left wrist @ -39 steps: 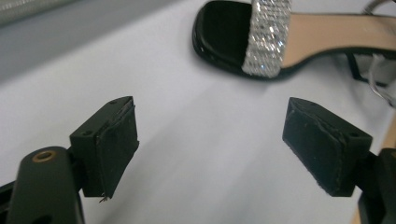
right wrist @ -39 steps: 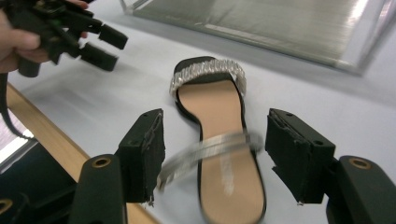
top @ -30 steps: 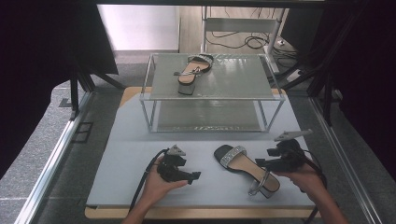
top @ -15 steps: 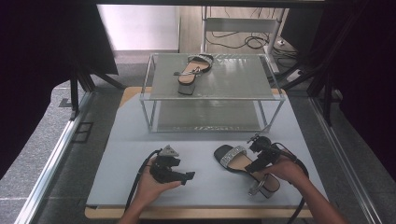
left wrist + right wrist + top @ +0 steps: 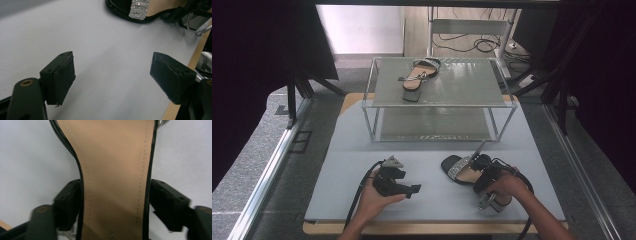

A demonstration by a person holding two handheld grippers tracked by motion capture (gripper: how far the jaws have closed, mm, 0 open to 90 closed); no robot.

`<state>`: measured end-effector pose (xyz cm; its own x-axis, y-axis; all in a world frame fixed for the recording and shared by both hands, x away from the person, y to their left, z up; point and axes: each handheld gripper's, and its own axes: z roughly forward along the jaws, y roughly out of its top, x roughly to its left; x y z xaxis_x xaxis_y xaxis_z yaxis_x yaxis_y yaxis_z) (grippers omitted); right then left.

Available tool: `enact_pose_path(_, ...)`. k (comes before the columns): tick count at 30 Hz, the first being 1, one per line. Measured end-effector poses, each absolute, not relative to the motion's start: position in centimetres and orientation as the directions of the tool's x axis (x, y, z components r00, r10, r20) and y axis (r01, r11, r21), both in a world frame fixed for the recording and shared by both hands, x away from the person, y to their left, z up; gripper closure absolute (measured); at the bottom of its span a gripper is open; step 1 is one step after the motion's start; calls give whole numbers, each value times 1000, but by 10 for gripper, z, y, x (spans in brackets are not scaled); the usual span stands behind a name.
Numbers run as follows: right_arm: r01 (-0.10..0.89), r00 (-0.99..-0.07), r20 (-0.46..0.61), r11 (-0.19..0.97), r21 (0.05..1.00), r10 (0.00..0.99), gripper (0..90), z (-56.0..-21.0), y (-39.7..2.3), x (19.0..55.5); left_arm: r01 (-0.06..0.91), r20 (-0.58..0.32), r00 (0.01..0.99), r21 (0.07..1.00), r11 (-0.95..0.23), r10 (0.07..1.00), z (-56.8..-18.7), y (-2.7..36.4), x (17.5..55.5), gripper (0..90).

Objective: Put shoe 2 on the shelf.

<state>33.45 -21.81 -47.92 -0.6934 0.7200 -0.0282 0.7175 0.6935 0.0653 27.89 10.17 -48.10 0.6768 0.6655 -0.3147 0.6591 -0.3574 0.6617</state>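
My left gripper [image 5: 112,75] hangs over the pale grey table [image 5: 100,50] with its jaws wide apart and nothing between them. Ahead lies a black sandal [image 5: 140,11] with a sparkling strap, well apart from my pads [image 5: 63,75].

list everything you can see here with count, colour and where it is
sandal on the table: 1, black with tan insole and a sparkly silver strap, on the grey mat at front right, its sole between the right gripper's jaws
sandal on the rack: 1, same black and tan kind, on the top shelf
rack: 1, two shelves, metal frame, at the far side of the mat
grey mat: 1, covers the wooden table
cables: several, black, on the floor behind the rack
left gripper: 1, black, jaws apart over bare mat, nothing between them
right gripper: 1, black, jaws straddling the sandal's insole
hands: 2, one on each gripper
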Motion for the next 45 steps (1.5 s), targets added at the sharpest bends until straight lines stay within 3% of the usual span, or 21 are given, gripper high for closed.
enact_pose_path(5, 731, -682, 0, 681, 43, 731, 425, -480, -221, 336, 663, -319, 664, 669, -336, 676, -479, 108, 280, 202)
enact_pose_path(9, 738, -674, 14, 672, 56, 739, 427, -479, -222, 336, 662, -322, 664, 673, -330, 674, -477, 111, 280, 202)
enact_pose_path(19, 769, -639, 161, 619, 161, 752, 428, -456, -236, 336, 679, -345, 623, 685, -266, 703, -471, 138, 287, 203)
enact_pose_path(27, 780, -622, 288, 546, 306, 728, 429, -419, -249, 328, 685, -359, 606, 689, -236, 710, -469, 149, 285, 206)
enact_pose_path(37, 755, -648, 362, 501, 424, 670, 429, -366, -262, 325, 691, -365, 603, 683, -236, 709, -471, 152, 285, 206)
enact_pose_path(45, 741, -651, 348, 468, 481, 674, 429, -334, -263, 342, 690, -365, 606, 683, -240, 707, -472, 152, 284, 208)
